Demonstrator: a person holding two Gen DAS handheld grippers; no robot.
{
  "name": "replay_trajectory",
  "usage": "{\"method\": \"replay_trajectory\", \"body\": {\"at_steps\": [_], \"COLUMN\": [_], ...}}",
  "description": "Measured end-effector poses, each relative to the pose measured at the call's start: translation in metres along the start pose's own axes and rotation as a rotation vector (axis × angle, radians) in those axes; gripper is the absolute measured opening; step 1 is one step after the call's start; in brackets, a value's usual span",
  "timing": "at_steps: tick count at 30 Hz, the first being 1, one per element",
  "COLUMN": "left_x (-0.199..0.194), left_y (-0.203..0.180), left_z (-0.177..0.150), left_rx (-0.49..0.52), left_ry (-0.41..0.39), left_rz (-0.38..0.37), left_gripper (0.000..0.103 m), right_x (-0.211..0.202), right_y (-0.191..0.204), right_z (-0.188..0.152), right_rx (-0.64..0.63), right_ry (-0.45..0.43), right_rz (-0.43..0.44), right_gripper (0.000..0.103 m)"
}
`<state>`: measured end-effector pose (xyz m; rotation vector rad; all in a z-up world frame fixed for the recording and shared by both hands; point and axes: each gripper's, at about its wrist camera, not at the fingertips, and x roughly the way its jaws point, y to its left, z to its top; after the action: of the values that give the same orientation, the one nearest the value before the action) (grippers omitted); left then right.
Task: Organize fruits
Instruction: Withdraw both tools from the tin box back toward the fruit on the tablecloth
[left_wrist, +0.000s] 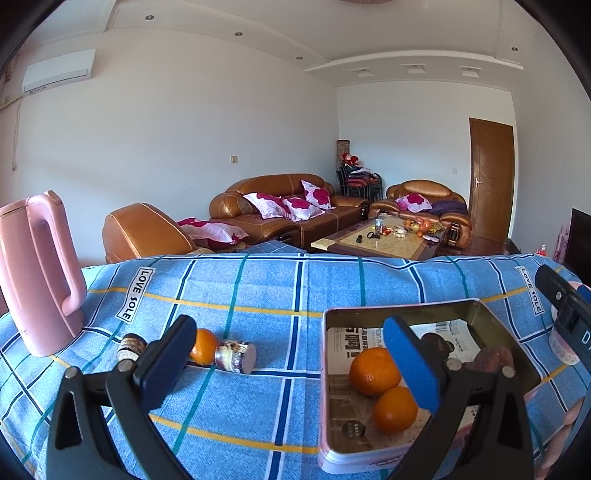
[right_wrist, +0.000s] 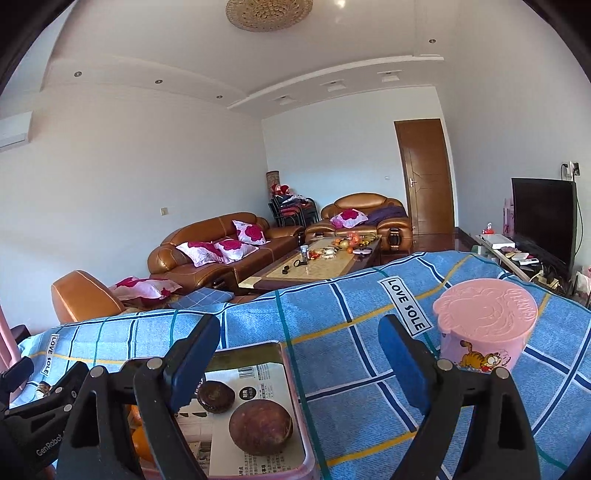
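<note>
- The left gripper (left_wrist: 291, 363) hovered over a blue plaid tablecloth (left_wrist: 258, 288), its jaws spread wide with nothing between them.
- A rectangular tin (left_wrist: 334, 406), lined with printed paper, held two oranges (left_wrist: 373, 372) touching each other and a dark brown fruit (left_wrist: 493, 360).
- A third orange (left_wrist: 203, 346) lay on the cloth between two small jars (left_wrist: 236, 356).
- A pink kettle (left_wrist: 35, 273) stood at far left.
</note>
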<state>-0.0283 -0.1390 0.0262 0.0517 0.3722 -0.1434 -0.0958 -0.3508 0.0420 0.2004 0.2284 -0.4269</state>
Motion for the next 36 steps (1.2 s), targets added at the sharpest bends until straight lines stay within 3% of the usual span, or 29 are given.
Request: {"method": "replay_trajectory", "body": {"at_steps": [20,36], "left_x": [-0.010,0.002], "left_y": [0.037,0.096], "left_z": [-0.006,-0.007], "left_rx": [0.025,-0.018], "left_ry": [0.021,0.050], "left_rz": [-0.004,0.038], "left_gripper": [0.103,0.103], "right_x": [-0.022,-0.025], "right_y": [0.035,0.108], "right_z": [-0.014,-0.026], "right_rx": [0.000,-0.032], "right_ry": [0.023,0.035], "right_rz": [-0.018,0.061], "right_gripper": [0.089,0.089]}}
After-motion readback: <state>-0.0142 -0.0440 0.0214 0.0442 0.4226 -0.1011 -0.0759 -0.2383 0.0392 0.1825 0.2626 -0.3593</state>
